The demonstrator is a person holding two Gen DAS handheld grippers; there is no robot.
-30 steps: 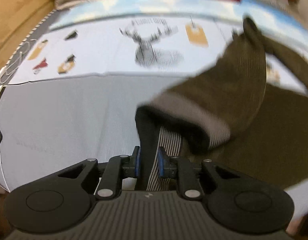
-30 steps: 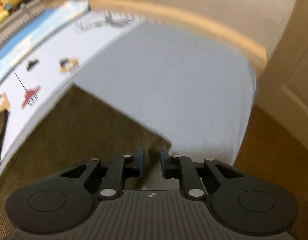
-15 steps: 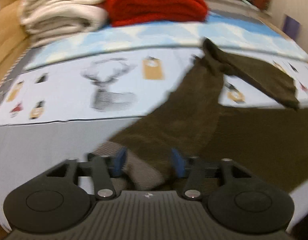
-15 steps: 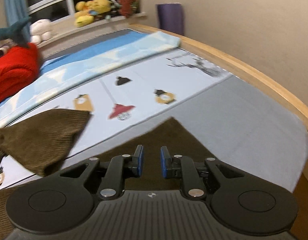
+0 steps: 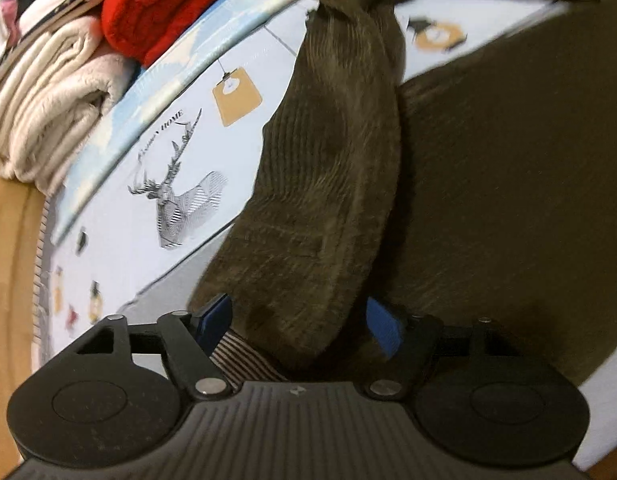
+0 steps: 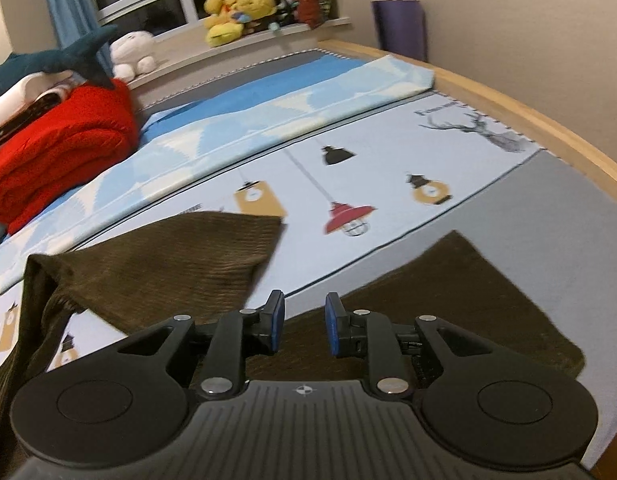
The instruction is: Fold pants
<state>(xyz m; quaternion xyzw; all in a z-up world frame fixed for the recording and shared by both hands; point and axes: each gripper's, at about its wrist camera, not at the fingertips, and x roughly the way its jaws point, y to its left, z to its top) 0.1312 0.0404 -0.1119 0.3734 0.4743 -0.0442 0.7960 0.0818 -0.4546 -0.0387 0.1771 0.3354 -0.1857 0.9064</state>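
While lying this loose on the bed, could easily slide, twist or bunch up. Brown pants (image 5: 328, 184) spread over the pale blue bed sheet (image 6: 368, 168), one leg bent across and reaching up near the red blanket (image 5: 168, 8). Left gripper (image 5: 296, 320) spread wide, with the waist end of the pants between the pads but not pinched, so let go. Right gripper (image 6: 300, 330) opening just now, with nothing between the jaws, only pants lying underneath. Might go wrong like this: grabbing only the top layer and leaving the bottom layer behind, which would make a crooked fold. Might also drag the sheet along if pinching too deep. Could end up lumpy too, because of the twisted bend where the leg turns over. Soft, thick cloth with tiny ribs, like corduroy, floppy and a bit heavy. Striped lining (image 5: 244, 360) peeking out at the waist. Smooth, flat sheet with lamp and deer pictures. Fluffy cream blanket (image 5: 48, 112) folded fat and round beside the red one.
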